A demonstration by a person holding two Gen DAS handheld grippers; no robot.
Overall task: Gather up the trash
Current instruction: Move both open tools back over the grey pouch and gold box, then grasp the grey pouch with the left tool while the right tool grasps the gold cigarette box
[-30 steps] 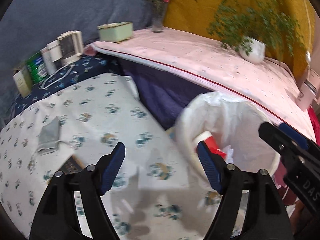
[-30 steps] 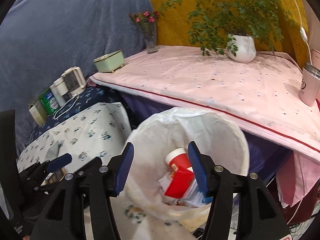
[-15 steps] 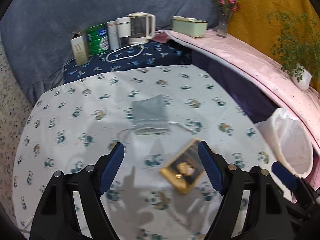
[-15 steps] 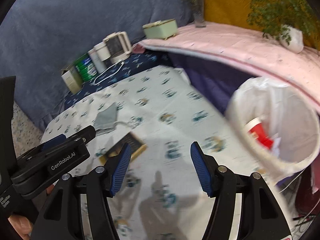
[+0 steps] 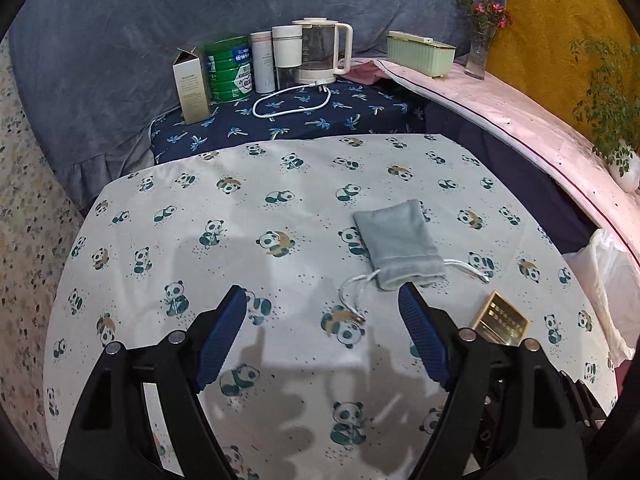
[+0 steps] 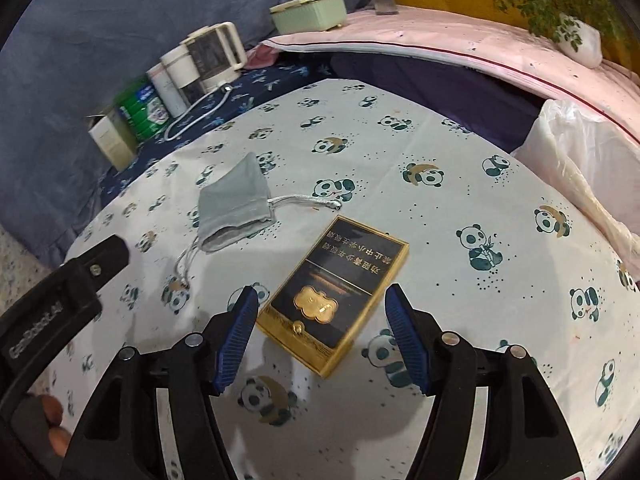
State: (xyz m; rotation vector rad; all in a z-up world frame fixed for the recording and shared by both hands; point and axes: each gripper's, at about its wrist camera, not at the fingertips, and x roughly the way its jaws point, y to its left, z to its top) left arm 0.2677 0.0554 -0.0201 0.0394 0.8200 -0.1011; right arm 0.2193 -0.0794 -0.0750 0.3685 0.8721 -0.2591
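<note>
Nearest in the right wrist view, the right hand-held gripper (image 6: 318,334) hangs released over the table (image 6: 500,312), its jaws spread wide and empty on either side of the near end of a black and gold cigarette box (image 6: 334,294), which lies flat on the panda-print cloth. The jaws are not touching it. I judge the step in hand to be the reach for this box as the next piece of trash; the next move calls for lowering the jaws around its long sides and closing, then carrying it to the white-lined trash bin (image 6: 576,160) at the table's right edge.

The left hand-held gripper (image 5: 324,338) is likewise released and holds nothing, hovering over bare cloth just short of a grey drawstring pouch (image 5: 398,246), whose cord trails toward the jaws. The pouch is probably the left hand's target, though whether it counts as trash I cannot tell.

The right view shows the box's printed face and gold emblem; the left view catches only a corner of the box (image 5: 500,322) past its right finger. The left view, in turn, shows the far things squarely: a carton, a green tin (image 5: 229,70), cups and a kettle (image 5: 320,54) on a dark blue cloth, and beyond them a pale green container and a vase on the pink-covered surface
</note>
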